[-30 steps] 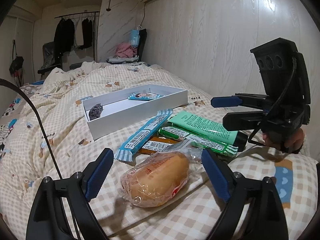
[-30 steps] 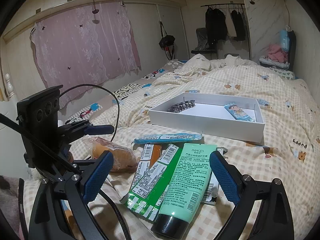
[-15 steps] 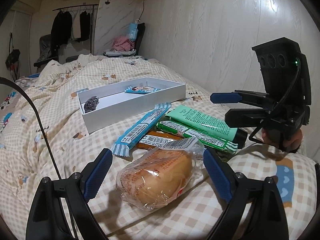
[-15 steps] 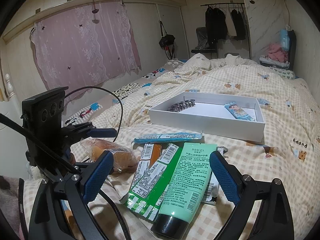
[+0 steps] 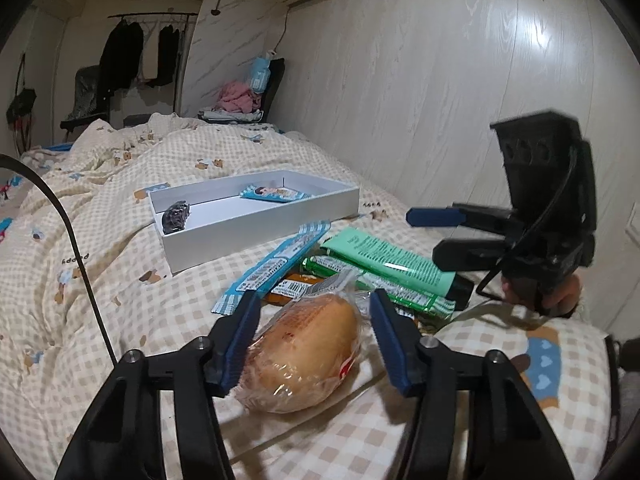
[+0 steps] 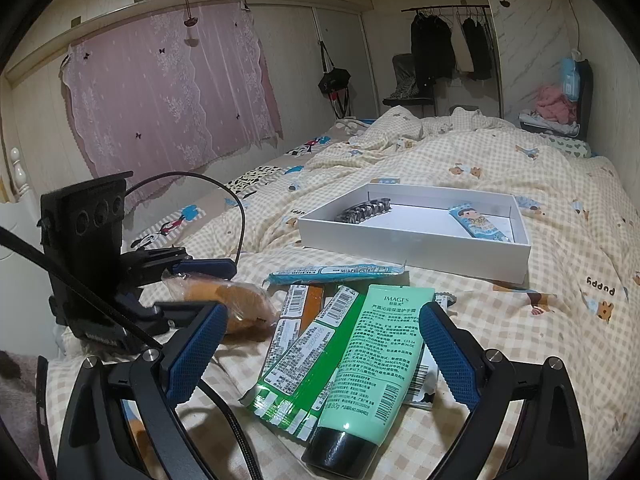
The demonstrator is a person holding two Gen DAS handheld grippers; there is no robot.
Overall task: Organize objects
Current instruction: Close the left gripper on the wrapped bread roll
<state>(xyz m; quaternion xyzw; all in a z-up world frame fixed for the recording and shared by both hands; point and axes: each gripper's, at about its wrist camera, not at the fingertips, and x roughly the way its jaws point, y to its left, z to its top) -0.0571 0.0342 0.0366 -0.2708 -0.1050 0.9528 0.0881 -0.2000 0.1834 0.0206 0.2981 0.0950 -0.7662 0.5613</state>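
A wrapped bread roll lies on the checked bedspread. My left gripper has closed in around it, its blue pads touching the wrapper on both sides; the roll also shows in the right wrist view. My right gripper is open and empty over a light green tube and green packets. A blue snack bar and an orange packet lie in the same pile. A white box beyond holds a dark hair clip and a blue sachet.
The bed runs along a pale wood wall on the right. A pink curtain hangs on the other side. A clothes rack and a chair with laundry stand past the foot of the bed. My left gripper's cable loops over the bedspread.
My left gripper's jaws have closed from wide open onto the bread roll and moved forward over it. My right gripper has stayed open over the tube.
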